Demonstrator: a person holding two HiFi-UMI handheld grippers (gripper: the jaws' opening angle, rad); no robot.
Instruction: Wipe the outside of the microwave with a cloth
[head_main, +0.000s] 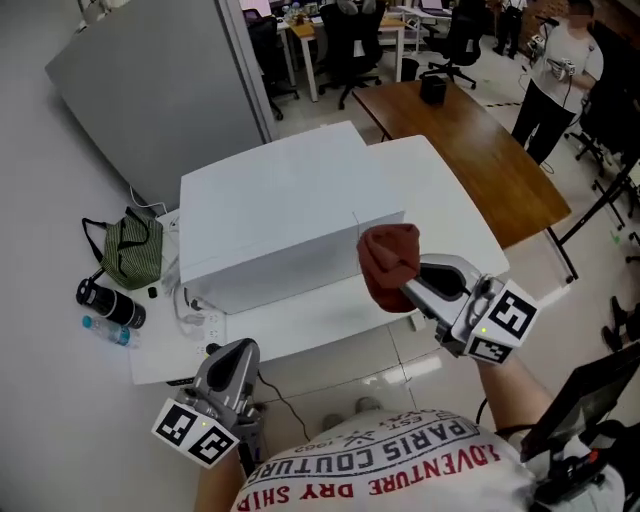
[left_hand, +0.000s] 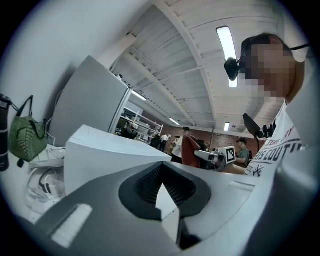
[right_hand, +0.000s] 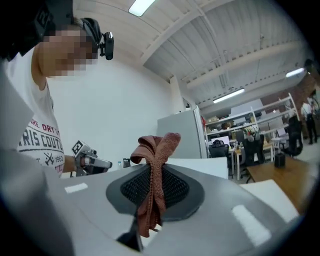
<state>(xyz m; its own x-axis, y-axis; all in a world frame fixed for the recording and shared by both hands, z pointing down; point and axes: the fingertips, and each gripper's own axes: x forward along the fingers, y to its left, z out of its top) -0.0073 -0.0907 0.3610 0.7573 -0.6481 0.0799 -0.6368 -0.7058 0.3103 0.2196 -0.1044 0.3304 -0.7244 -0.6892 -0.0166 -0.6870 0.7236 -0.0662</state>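
Left gripper (head_main: 238, 352) sits low by the torso, jaws together, empty; right gripper (head_main: 412, 288) reaches forward, jaws pinching the cloth (head_main: 388, 262).

The head camera looked steeply down on the microwave (head_main: 280, 215), while each gripper camera faced low and upward along its jaws, sharing that microwave nearby.
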